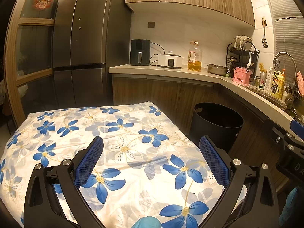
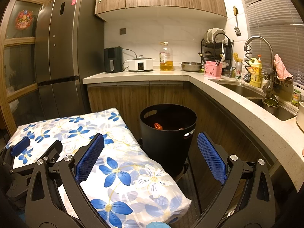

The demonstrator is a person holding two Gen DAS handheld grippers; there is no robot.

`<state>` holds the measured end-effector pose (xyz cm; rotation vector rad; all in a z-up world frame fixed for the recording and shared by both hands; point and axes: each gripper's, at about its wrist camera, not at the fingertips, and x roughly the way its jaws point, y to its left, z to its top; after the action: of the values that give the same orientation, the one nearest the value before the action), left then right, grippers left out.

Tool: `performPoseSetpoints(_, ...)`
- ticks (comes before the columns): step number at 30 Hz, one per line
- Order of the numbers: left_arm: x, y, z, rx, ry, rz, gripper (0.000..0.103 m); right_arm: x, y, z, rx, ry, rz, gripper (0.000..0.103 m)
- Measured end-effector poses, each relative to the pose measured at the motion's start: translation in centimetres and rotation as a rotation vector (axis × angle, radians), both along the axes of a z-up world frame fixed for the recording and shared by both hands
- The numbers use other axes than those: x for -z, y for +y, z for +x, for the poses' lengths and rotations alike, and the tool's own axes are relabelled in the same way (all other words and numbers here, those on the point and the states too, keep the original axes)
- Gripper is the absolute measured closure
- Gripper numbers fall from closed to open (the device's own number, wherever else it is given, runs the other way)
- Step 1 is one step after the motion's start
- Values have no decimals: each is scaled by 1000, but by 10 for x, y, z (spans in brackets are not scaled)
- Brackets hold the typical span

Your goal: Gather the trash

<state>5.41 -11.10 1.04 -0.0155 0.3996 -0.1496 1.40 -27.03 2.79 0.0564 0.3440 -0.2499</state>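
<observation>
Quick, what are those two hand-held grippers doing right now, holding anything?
Left hand-held gripper: open, holding nothing, above the flowered cloth.
Right hand-held gripper: open, holding nothing, facing the black bin.

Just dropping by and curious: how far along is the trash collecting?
Seemingly near its end. Done: the black bin beside the table holds something orange and pale bits. In hand: nothing; the left hand-held gripper and right hand-held gripper are open. Left: no trash shows on the floral tablecloth.
</observation>
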Motion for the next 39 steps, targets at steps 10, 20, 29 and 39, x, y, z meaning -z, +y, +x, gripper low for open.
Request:
performPoseSetpoints(10, -1, -4, 1, 5, 0, 6, 6, -1, 0, 1, 3, -1, 3, 5)
performPoseSetpoints(20, 0, -6, 1, 8, 0, 10, 6, -2, -1, 1, 4, -1, 5, 5)
performPoseSetpoints(29, 0, -8, 0, 10, -1, 11, 6, -1, -3, 2, 9, 0, 12, 5)
performPoseSetpoints(39, 0, -8, 0, 8, -2, 10, 6, -1, -3, 2, 9, 0, 12, 5)
